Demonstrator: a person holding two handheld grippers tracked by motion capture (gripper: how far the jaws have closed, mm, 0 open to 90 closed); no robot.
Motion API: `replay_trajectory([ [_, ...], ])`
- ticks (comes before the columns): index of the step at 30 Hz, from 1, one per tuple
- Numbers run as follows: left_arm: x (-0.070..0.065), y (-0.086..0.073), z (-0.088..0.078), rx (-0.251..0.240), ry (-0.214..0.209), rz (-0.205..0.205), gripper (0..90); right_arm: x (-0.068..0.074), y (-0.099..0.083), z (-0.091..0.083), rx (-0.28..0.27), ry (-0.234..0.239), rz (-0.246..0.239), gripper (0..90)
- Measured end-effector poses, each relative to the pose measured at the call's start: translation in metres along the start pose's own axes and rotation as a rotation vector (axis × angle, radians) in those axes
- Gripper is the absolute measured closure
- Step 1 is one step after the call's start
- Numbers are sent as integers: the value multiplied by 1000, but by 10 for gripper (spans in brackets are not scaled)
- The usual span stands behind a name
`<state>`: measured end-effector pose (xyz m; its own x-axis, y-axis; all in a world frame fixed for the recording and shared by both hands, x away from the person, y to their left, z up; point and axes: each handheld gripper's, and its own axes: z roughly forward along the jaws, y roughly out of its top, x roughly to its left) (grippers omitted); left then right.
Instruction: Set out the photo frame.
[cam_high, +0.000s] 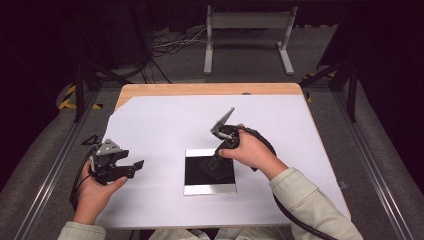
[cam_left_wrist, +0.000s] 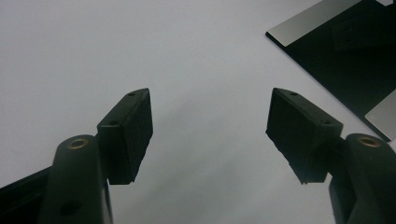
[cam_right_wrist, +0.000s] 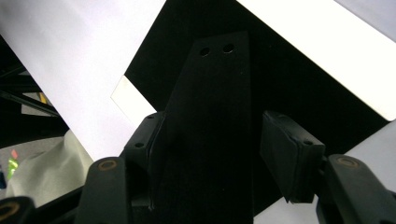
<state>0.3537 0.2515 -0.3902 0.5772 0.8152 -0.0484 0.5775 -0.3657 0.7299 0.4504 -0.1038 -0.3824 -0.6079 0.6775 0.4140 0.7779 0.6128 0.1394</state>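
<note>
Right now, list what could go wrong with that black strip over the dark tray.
1. The black strip lies between the right gripper's jaws with a gap on one side; it may slip or tilt.
2. Black on the dark tray, its edges are hard to judge.
3. The left gripper is open, away from the tray, offering no support.

- Evenly lit white table cover (cam_high: 165, 125), bright against a dim, near-black room.
- Soft, faint shadows under the hands; slightly soft focus overall.
- Glare on the pale strip of the black tray (cam_right_wrist: 322, 60).
- Blurred, underexposed near jaws in both gripper views.
</note>
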Motion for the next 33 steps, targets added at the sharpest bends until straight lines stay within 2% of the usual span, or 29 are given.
replay_trajectory([
  [2, 0, 0, 0, -1, -1, -4, 320, -1, 0, 1, 7, 4, -1, 409],
  [5, 0, 0, 0, 0, 0, -2, 320, -1, 1, 4, 12, 23, 23, 407],
  [10, 0, 0, 0, 2, -2, -3, 320, -1, 1, 6, 25, 46, 45, 461],
  [21, 0, 0, 1, -1, -1, -3, 320, -5, 0, 6, 19, 59, 64, 480],
  [26, 0, 0, 1, 1, -2, -2, 320, -8, -1, 7, 31, 70, 95, 439],
  [31, -1, 1, 1, 1, -5, -4, 320, -9, -2, 10, 54, 86, 111, 475],
  [33, -1, 1, 1, 2, -2, 1, 320, -8, -2, 10, 56, 76, 106, 480],
])
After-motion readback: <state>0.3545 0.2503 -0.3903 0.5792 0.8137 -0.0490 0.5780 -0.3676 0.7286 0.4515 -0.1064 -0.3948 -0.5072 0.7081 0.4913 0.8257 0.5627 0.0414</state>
